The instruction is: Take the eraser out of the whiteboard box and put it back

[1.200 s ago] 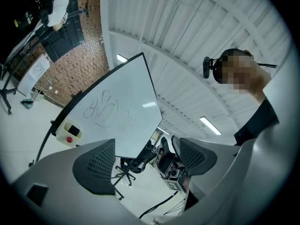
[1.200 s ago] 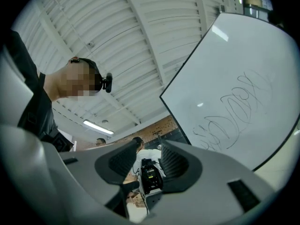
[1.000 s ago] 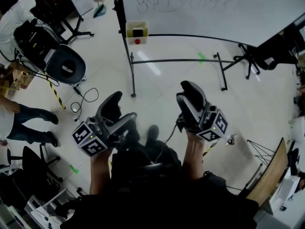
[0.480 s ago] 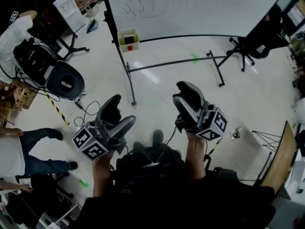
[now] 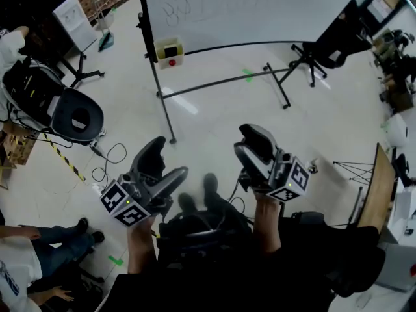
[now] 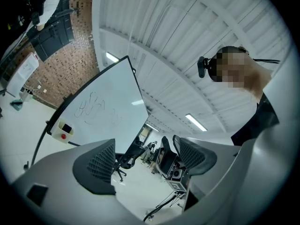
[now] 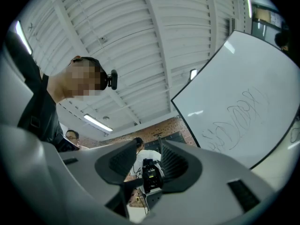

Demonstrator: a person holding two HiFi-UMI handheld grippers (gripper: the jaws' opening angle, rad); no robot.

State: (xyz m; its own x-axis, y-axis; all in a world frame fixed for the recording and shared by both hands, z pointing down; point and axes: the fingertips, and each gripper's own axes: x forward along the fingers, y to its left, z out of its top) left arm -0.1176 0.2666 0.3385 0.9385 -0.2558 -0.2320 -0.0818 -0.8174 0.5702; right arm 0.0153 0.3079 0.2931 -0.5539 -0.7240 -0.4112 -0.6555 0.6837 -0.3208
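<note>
The whiteboard (image 5: 247, 5) stands on a wheeled frame across the floor ahead. A pale yellow whiteboard box (image 5: 169, 52) hangs at its lower left corner, with the black eraser (image 5: 170, 47) in it above a red dot. My left gripper (image 5: 161, 165) and right gripper (image 5: 251, 145) are held up close to my body, far short of the box. Both are open and hold nothing. In the left gripper view the left gripper (image 6: 145, 161) frames the whiteboard (image 6: 103, 104) and box (image 6: 63, 130) at the left. The right gripper (image 7: 147, 163) points upward past the whiteboard (image 7: 248, 107).
The whiteboard stand's legs (image 5: 214, 86) spread over the white floor. A round black seat (image 5: 78, 117) with gear, floor cables (image 5: 104, 156) and striped tape (image 5: 65, 162) lie at the left, where people (image 5: 45, 252) stand. A black chair (image 5: 328, 44) and a wooden board (image 5: 368, 187) are on the right.
The head view has swung, so the whiteboard and its box have slid left in the picture. Both grippers have shifted slightly and stayed open and empty.
</note>
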